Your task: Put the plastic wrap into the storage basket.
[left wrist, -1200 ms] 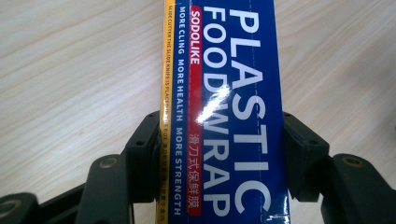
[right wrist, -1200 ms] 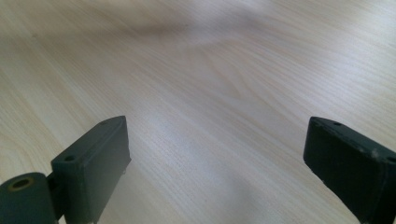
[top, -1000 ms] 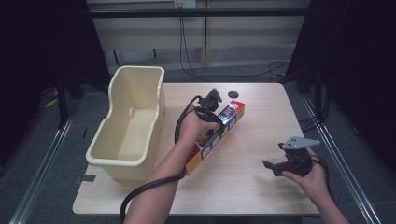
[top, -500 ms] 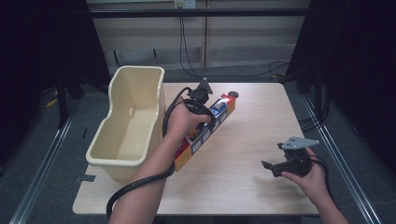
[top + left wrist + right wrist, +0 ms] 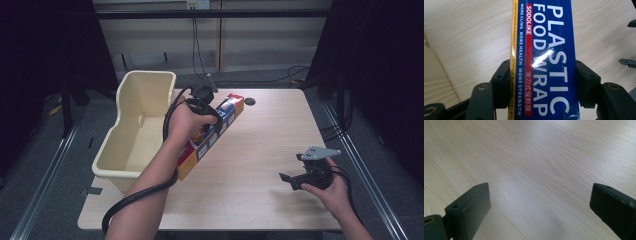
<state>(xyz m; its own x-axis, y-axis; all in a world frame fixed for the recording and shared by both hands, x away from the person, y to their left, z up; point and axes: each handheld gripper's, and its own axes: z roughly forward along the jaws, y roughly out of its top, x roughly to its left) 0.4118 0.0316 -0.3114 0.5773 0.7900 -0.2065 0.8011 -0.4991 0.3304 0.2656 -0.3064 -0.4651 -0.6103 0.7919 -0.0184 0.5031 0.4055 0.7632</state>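
Note:
A long blue and orange box of plastic food wrap [image 5: 212,135] runs diagonally above the middle of the table, beside the cream bin [image 5: 135,130]. My left gripper [image 5: 210,117] is shut on it near its far half. In the left gripper view the blue box [image 5: 544,60] fills the gap between both jaws, which press its two long sides. My right gripper [image 5: 290,180] rests low at the table's right front, open, and in the right gripper view its jaws stand wide apart over bare wood [image 5: 539,170].
The cream bin stands at the table's left edge and overhangs it slightly. A small dark round object [image 5: 250,101] lies near the far edge. A cable [image 5: 127,205] trails from my left gripper along the forearm. Metal rails [image 5: 45,175] flank the table.
My left gripper has carried the wrap box leftward and away from me, closer to the bin. The right gripper has stayed in place.

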